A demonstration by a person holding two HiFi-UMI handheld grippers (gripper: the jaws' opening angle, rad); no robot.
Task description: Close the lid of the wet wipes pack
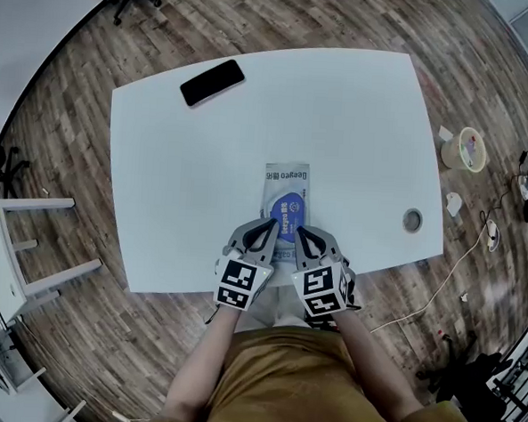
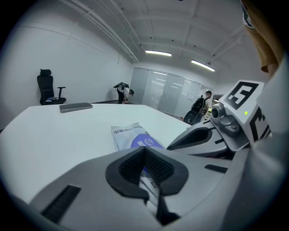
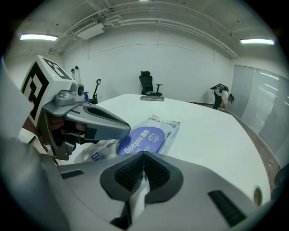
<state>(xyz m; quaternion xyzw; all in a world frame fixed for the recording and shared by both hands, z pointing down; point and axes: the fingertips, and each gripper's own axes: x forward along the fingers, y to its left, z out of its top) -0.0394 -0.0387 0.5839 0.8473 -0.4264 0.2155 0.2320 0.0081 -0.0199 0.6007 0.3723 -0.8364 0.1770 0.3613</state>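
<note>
White tabletop (image 1: 341, 121) spreads in front of you, and the wet wipes pack (image 1: 286, 182) lies flat on it near your edge, its long side running away from you. Its blue oval lid (image 1: 287, 212) sits on the half of the pack nearer to you and looks flat against the wrapper in the right gripper view.

Your left gripper (image 1: 276, 222) is clenched: in its own view the two ribbed pads meet at the tips, with nothing visibly caught between them, and the pack (image 2: 125, 133) shows just beyond. Your right gripper (image 1: 298, 228) is clenched the same way, pads tip to tip, with the lid (image 3: 142, 140) directly ahead of them. Both tips hang over the near end of the pack, the left at the lid's left edge and the right at its right edge, close together. You cannot tell from these views whether either tip touches the wrapper.

A black phone (image 1: 212, 82) lies at the far left corner of the table, well apart from the pack.
</note>
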